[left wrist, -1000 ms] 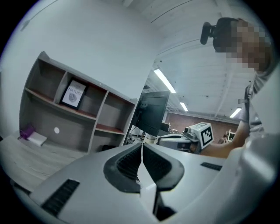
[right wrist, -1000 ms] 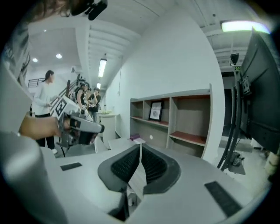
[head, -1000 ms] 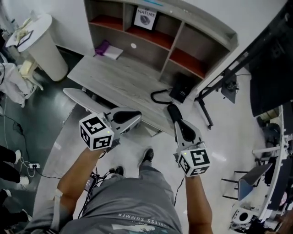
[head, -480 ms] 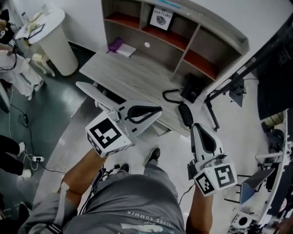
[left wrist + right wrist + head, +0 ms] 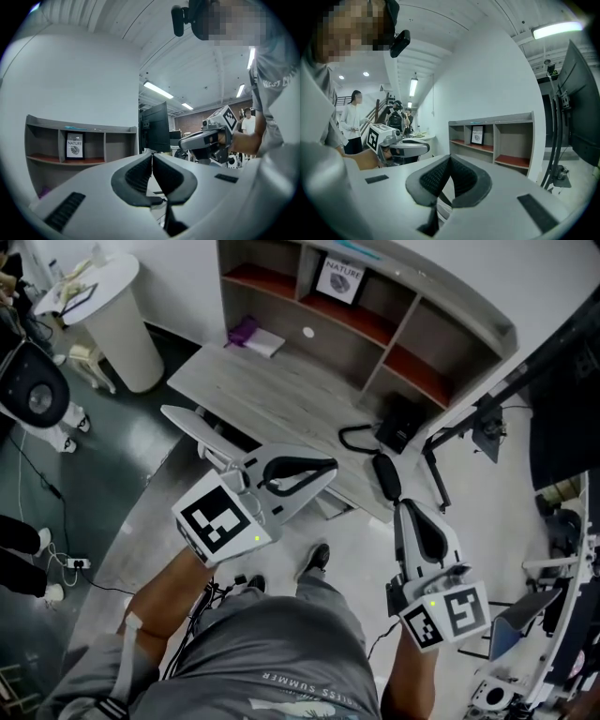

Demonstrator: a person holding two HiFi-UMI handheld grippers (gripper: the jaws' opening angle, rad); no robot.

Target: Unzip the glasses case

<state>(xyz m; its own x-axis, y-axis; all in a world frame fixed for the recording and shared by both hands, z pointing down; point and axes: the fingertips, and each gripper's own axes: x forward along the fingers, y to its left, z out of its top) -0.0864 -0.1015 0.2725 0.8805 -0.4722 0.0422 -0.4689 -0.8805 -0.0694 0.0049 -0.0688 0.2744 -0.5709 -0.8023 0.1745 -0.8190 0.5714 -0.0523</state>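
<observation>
Surface (image 5: 281, 395) is noted ahead of the person, with a shelf unit (image 5: 394, 329) along its far side. The glasses case (image 5: 384, 476) is taken to be the dark oblong thing at the near edge of the surface, toward its right end. A black box (image 5: 401, 423) with a dark loop beside it is seen further onto the surface. Whether the zip is closed or run open cannot be read. The case is too small in the head view and is shown in neither gripper view.

Left gripper (image 5: 328, 468) is held off the surface, short of its near edge, with the jaws brought together and nothing between them. Right gripper (image 5: 402, 506) is likewise held off the near edge, just short of the case and clear of it, closed pad to pad and empty.

Both are carried about level, pointed toward the surface and apart from each other. This is judged a carrying posture rather than a working one, since nothing is pinched. It is fitted equally by a case lying zipped and by one already unzipped.

A purple thing (image 5: 244, 331) is noted at the far left of the surface.
</observation>
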